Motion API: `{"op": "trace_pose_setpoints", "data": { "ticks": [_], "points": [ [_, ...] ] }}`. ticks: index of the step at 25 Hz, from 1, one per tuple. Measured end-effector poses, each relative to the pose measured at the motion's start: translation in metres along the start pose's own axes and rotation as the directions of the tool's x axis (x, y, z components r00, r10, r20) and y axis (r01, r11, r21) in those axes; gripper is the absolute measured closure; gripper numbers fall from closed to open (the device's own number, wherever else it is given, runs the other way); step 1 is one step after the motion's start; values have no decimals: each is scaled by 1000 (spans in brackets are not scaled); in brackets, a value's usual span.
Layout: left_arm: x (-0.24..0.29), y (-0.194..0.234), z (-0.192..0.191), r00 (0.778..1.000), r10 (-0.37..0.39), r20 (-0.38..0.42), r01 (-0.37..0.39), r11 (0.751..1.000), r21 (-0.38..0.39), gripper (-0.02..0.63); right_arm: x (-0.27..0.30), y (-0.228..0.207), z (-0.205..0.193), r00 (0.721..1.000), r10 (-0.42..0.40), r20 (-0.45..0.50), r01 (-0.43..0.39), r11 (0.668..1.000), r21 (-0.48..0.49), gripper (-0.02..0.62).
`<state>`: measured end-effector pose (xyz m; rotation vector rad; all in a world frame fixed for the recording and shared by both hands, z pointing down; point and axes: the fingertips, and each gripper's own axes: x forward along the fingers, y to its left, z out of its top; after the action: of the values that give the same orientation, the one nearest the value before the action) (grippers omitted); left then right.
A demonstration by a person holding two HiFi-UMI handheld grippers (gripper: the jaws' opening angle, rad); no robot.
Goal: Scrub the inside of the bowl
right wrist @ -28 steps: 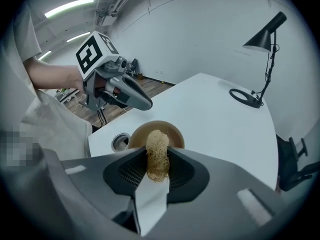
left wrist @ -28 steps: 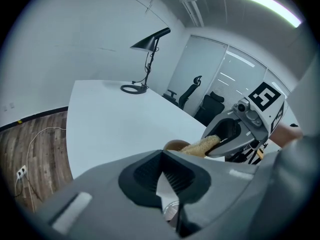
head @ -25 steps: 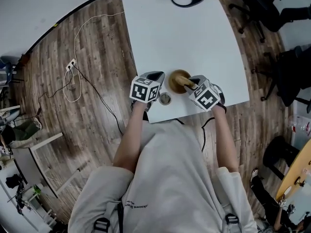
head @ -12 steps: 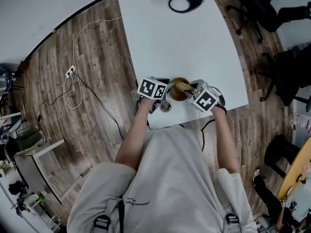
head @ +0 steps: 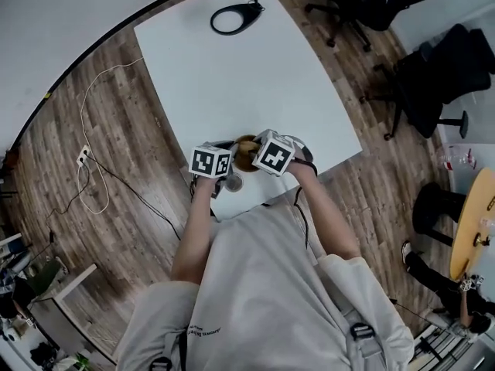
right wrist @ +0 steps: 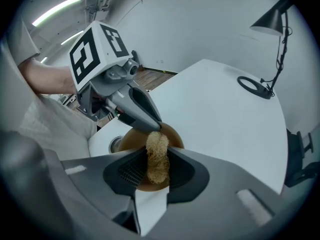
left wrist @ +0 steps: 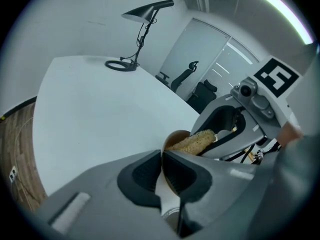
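Note:
A brown bowl (head: 245, 155) sits near the white table's front edge. My left gripper (left wrist: 161, 156) is shut on the bowl's near rim, one jaw inside and one outside. In the right gripper view the bowl (right wrist: 173, 133) lies just beyond my right gripper (right wrist: 156, 153), which is shut on a tan loofah scrubber (right wrist: 157, 159). The scrubber (left wrist: 194, 141) reaches into the bowl (left wrist: 173, 136) from the right. In the head view the two marker cubes almost meet over the bowl, and the scrubber is hidden there.
A small round metal piece (head: 232, 182) lies on the table (head: 232, 76) by the bowl, near the front edge. A black desk lamp with a ring base (head: 236, 18) stands at the far end. Office chairs (head: 363, 2) stand to the right on the wood floor.
My left gripper has moved right, up to the bowl, and now pinches its rim. The right gripper stays at the bowl with the scrubber. The head camera has shifted.

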<state>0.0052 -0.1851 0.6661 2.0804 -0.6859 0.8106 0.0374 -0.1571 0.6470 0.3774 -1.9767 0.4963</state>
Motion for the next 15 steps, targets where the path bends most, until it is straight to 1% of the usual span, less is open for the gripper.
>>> {"op": "trace_pose_setpoints", "data": {
  "ticks": [1, 3, 5, 9, 12, 15],
  "points": [
    [0, -3, 4, 1000, 7, 9, -8, 1000, 9, 584, -4, -3, 3, 1000, -15, 9, 15, 1000, -6, 469],
    [-4, -1, 9, 999, 16, 34, -16, 1000, -1, 584, -7, -8, 10, 999, -43, 30, 44, 999, -15, 469],
    [-10, 3, 11, 998, 24, 51, -24, 1000, -16, 584, -8, -9, 17, 997, -49, 58, 50, 999, -13, 469],
    [-17, 1, 9, 997, 48, 66, -47, 999, -20, 584, -10, -5, 21, 994, -61, 92, 64, 997, -34, 471],
    [-17, -3, 7, 997, 56, 59, -55, 998, -10, 586, -13, -6, 19, 992, -80, 102, 84, 996, -41, 471],
    [-16, -6, 8, 996, 74, 49, -75, 997, 16, 586, -14, -11, 18, 991, -97, 94, 103, 993, -61, 472]
  ]
}}
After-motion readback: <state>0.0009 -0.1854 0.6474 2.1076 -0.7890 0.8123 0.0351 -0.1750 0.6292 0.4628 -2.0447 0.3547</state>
